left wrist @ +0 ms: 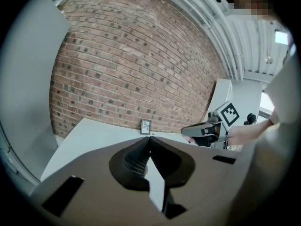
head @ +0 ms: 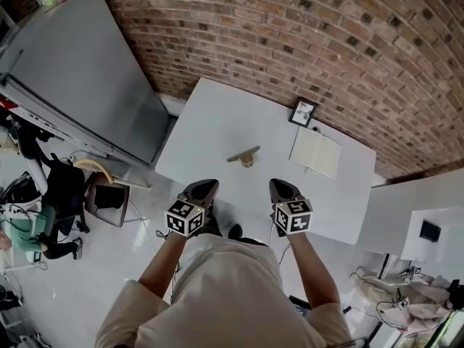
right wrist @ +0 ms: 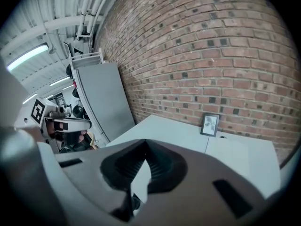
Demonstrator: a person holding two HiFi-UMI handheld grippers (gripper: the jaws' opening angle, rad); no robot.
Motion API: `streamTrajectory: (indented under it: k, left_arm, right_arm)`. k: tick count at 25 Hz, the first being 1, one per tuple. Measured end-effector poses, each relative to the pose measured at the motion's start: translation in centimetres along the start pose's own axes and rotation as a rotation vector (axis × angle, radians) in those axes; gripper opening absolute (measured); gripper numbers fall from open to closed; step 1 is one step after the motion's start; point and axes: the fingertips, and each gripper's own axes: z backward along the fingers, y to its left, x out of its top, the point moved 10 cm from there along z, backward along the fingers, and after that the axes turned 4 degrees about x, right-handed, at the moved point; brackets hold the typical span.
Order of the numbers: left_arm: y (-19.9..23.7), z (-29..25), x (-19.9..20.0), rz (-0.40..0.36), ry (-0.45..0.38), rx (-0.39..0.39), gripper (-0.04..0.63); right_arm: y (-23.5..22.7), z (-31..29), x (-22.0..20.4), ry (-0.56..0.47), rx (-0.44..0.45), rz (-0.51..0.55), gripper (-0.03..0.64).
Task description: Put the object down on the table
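Note:
A small tan T-shaped object point(head: 245, 156) lies by itself on the white table point(head: 217, 122), near the middle. Both grippers hover over the table's near edge, short of the object. In the head view, my left gripper point(head: 206, 188) is below and left of it and my right gripper point(head: 280, 188) below and right. In the left gripper view, the left gripper point(left wrist: 149, 139) has its jaws meeting at the tips, shut on nothing. The right gripper point(right wrist: 143, 143) is likewise shut with nothing held. The object is hidden in both gripper views.
A cream notebook point(head: 315, 152) and a small framed picture point(head: 303, 112) sit on the table's right part by the brick wall point(head: 304, 35). A large grey panel point(head: 80, 71) leans at the left. A second white table point(head: 409, 223) stands to the right. A person point(head: 32, 230) sits on the floor, far left.

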Motion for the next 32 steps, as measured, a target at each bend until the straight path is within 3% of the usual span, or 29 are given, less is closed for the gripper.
streamTrajectory:
  k: [10, 22, 32]
  left_arm:
    - [-2.9, 4.7, 0.0, -0.038, -0.048, 0.038, -0.006]
    - [-1.5, 8.8, 3.0, -0.114, -0.109, -0.018, -0.006]
    - [-0.6, 9.2, 3.7, -0.133, -0.124, -0.053, -0.006]
  right_arm:
    - [2.2, 4.9, -0.5, -0.098, 0.045, 0.017, 0.003]
    - [7.1, 6.8, 1.5, -0.224, 0.020, 0.023, 0.002]
    - [8.8, 6.5, 2.2, -0.242, 0.004, 0.043, 0.002]
